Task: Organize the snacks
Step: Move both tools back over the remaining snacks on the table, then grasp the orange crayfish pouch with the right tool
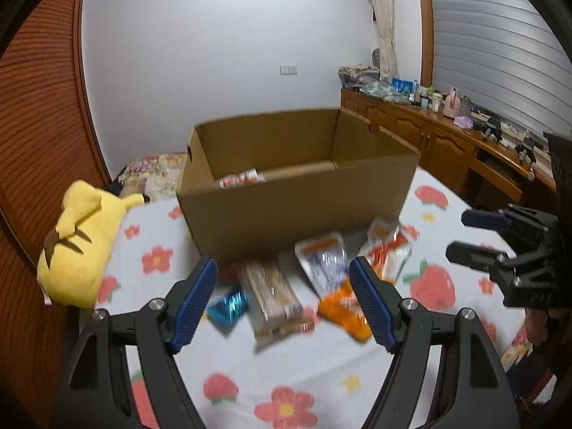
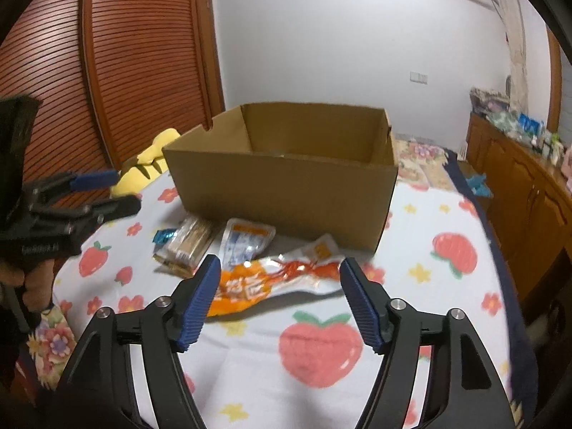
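Observation:
An open cardboard box (image 1: 296,207) (image 2: 286,193) stands on the flowered bedsheet (image 1: 286,375), and one red-and-white snack pack (image 1: 239,180) shows inside it. Before its near wall lie a blue packet (image 1: 228,307) (image 2: 164,236), a brown bar pack (image 1: 271,296) (image 2: 189,243), a clear pouch with an orange top (image 1: 323,261) (image 2: 246,239) and a long orange-and-white packet (image 1: 343,307) (image 2: 250,286). My left gripper (image 1: 284,268) (image 2: 125,189) hovers open over the bar pack and pouch. My right gripper (image 2: 280,264) (image 1: 457,234) hangs open just above the orange packet. Neither holds anything.
A yellow plush toy (image 1: 78,243) lies left of the box. A louvred wooden wardrobe door (image 2: 107,71) stands behind it. A wooden sideboard (image 1: 447,136) crowded with small items runs along the right wall. A hand (image 2: 32,279) holds the left gripper's handle.

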`<action>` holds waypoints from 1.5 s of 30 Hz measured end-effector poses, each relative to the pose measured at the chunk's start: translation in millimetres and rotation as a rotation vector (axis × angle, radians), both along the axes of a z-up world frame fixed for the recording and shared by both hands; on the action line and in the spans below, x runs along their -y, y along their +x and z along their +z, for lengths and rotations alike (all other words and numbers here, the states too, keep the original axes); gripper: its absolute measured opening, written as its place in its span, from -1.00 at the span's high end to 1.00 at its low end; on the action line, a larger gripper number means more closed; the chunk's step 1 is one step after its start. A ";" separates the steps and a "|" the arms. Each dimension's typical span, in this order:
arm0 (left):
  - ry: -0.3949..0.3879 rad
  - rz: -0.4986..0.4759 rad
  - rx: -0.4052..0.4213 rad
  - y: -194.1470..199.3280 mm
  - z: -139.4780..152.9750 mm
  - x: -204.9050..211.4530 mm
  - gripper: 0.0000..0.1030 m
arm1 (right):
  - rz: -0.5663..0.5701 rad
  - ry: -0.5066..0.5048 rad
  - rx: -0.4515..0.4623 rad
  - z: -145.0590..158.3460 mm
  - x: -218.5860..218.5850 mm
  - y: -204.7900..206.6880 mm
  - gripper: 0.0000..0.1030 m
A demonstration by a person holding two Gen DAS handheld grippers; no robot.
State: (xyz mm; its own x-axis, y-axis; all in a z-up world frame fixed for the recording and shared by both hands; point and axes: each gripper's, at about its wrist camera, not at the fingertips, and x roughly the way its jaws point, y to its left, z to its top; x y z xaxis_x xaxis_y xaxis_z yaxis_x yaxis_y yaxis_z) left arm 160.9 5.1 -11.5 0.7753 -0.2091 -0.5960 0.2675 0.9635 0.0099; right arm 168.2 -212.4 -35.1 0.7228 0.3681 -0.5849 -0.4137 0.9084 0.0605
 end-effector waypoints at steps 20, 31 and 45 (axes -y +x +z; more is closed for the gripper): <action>0.025 0.036 -0.157 10.3 -85.2 -25.7 -0.49 | -0.007 0.035 -0.226 -69.4 -27.8 34.0 -0.45; 0.026 0.069 -0.142 12.4 -91.0 -35.7 -0.50 | -0.062 0.091 -0.283 -74.0 -29.9 59.4 -0.55; 0.033 0.051 -0.177 14.8 -99.2 -33.9 -0.50 | -0.079 -0.082 -0.234 -80.1 -48.4 60.7 -0.58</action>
State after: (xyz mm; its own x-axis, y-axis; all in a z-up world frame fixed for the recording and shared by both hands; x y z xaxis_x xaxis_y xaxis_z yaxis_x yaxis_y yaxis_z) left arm 175.8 39.0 -110.7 0.6668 -0.1505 -0.7298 0.2185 0.9758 -0.0016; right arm 228.9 -164.1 -115.2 0.5891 0.2601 -0.7650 -0.3245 0.9432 0.0709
